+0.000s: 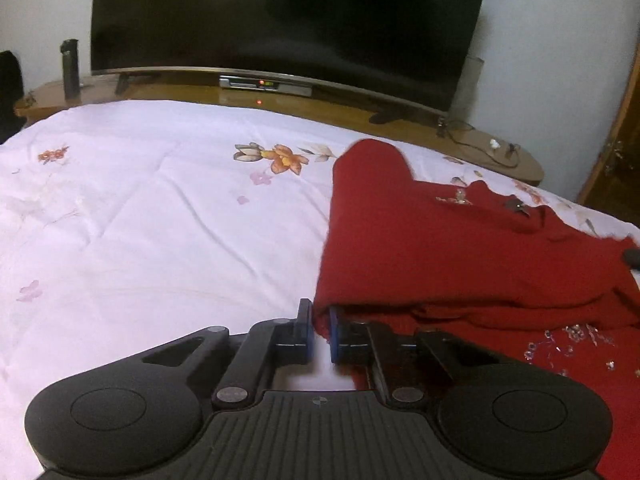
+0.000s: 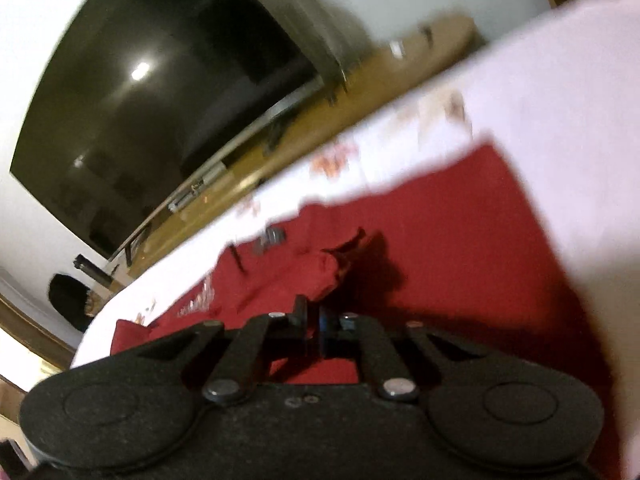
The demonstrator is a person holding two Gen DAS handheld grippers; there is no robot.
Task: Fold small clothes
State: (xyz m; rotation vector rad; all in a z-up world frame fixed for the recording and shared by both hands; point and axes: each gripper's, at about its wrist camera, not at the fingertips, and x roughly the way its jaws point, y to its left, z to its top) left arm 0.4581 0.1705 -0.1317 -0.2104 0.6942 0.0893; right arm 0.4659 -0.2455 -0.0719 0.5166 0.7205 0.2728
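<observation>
2 grippers, left and right, pinch red garment.

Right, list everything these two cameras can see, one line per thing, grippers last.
Red garment: one, dark red with small sparkly decorations, on the right part of the bed, partly folded.
Bedsheet: one, pale pink-white with orange flower prints, covering the bed.
Television: one, black, curved, switched off, on the wooden shelf behind the bed.
Wooden shelf: one, brown, along the wall.
Set-top box: one, silver, under the television.
Dark bottle: one, standing at the shelf's left end.
Cables: a few, dark, at the shelf's right end.
Left gripper: black, blue pads, shut on the garment's edge.
Right gripper: black, shut on a garment fold.
</observation>
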